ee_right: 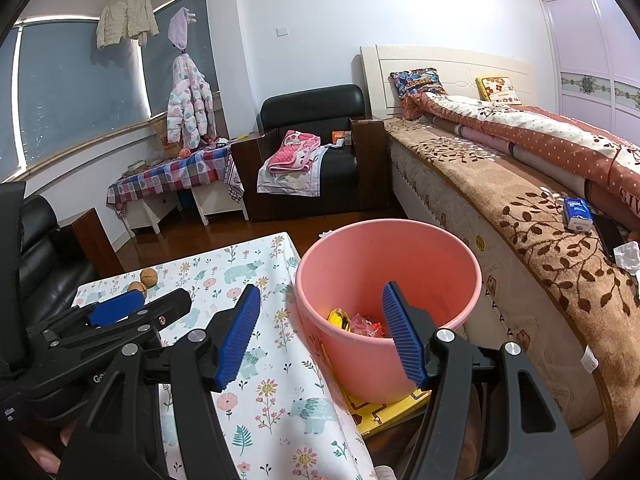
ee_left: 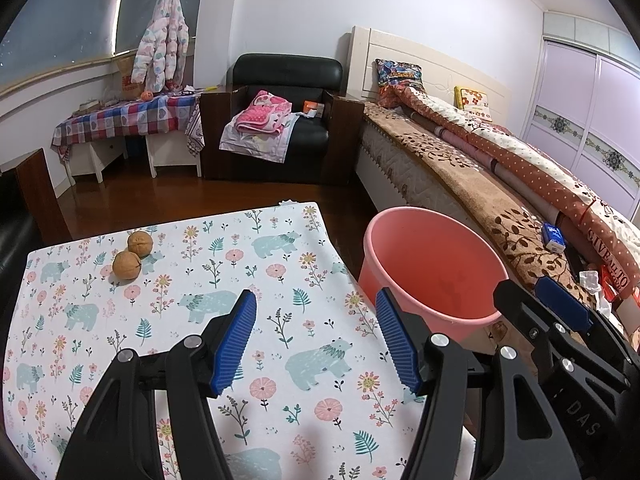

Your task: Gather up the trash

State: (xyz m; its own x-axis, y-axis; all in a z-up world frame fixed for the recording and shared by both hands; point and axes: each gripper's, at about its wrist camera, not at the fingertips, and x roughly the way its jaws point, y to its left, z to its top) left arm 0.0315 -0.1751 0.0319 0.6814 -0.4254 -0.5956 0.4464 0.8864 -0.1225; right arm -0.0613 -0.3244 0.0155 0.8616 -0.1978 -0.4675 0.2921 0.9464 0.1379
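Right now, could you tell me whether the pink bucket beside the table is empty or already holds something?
Not empty. The pink bucket stands upright, and the right wrist view shows a yellow wrapper and red wrappers at its bottom.

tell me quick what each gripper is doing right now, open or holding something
left gripper: open, nothing between its fingers, over the tablecloth.
right gripper: open, holding nothing, at the near rim of the pink bucket.

Two walnuts (ee_left: 133, 254) on the table, one pink bucket (ee_right: 384, 312), two pillows (ee_left: 400, 74) on the bed.
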